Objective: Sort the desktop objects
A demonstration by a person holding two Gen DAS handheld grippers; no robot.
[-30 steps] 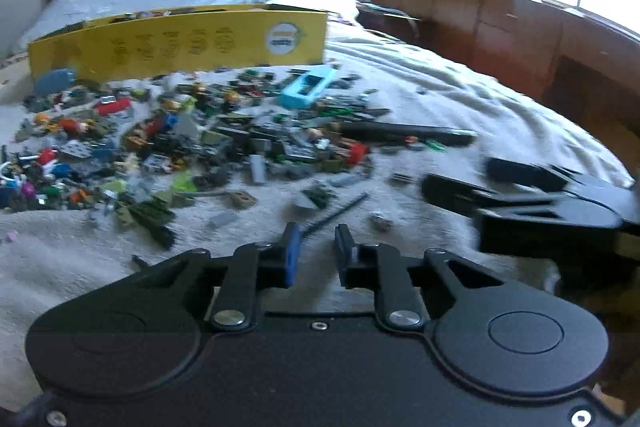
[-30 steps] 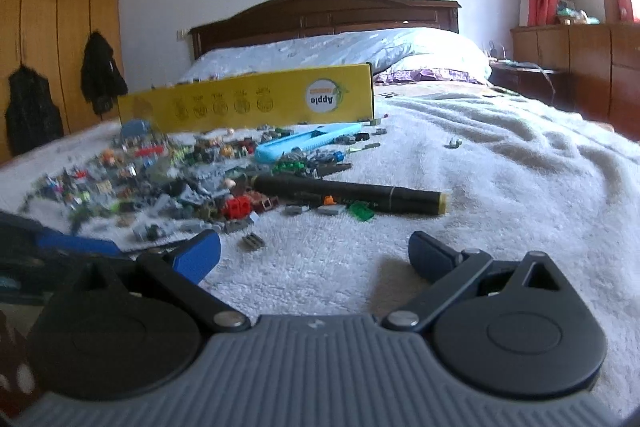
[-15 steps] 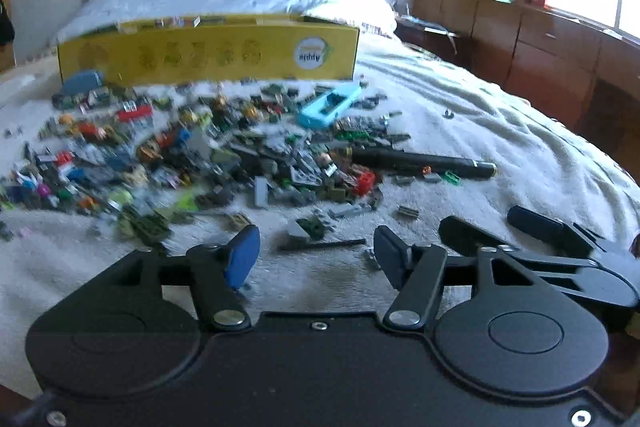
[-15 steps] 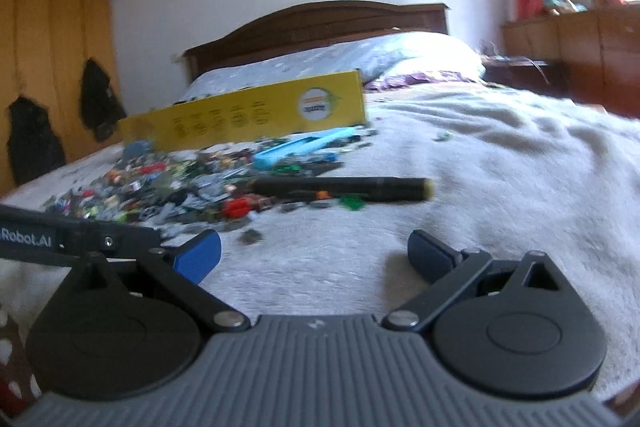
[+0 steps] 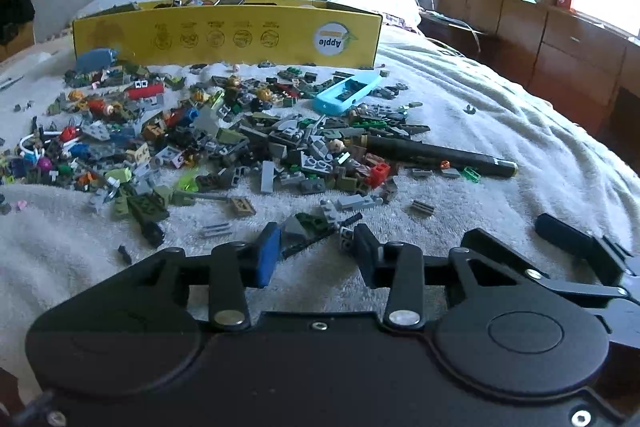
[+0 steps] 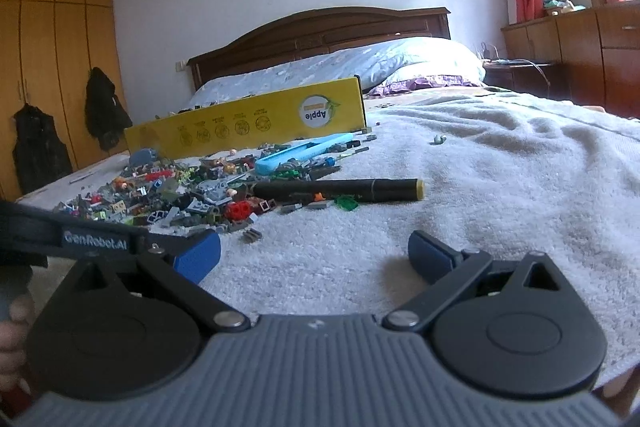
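Observation:
A pile of small toy bricks [image 5: 224, 143] lies spread on a white blanket [image 5: 520, 131], also seen in the right wrist view [image 6: 192, 191]. A black marker [image 5: 432, 155] [image 6: 340, 189] lies at the pile's right edge. A light blue case [image 5: 347, 93] [image 6: 304, 153] lies near a yellow box [image 5: 224, 37] [image 6: 248, 121] behind the pile. My left gripper [image 5: 316, 253] is open and empty, low over the nearest bricks and a thin black rod [image 5: 320, 233]. My right gripper [image 6: 314, 259] is open and empty over bare blanket, right of the pile.
The right gripper shows at the right edge of the left wrist view [image 5: 576, 259]. Pillows and a wooden headboard [image 6: 320, 27] stand behind the box. Wooden cabinets [image 5: 560, 43] line the right side; a wardrobe [image 6: 52, 59] stands on the left.
My left gripper has opened from nearly shut and moved forward toward the nearest bricks. My right gripper stayed open and shifted little.

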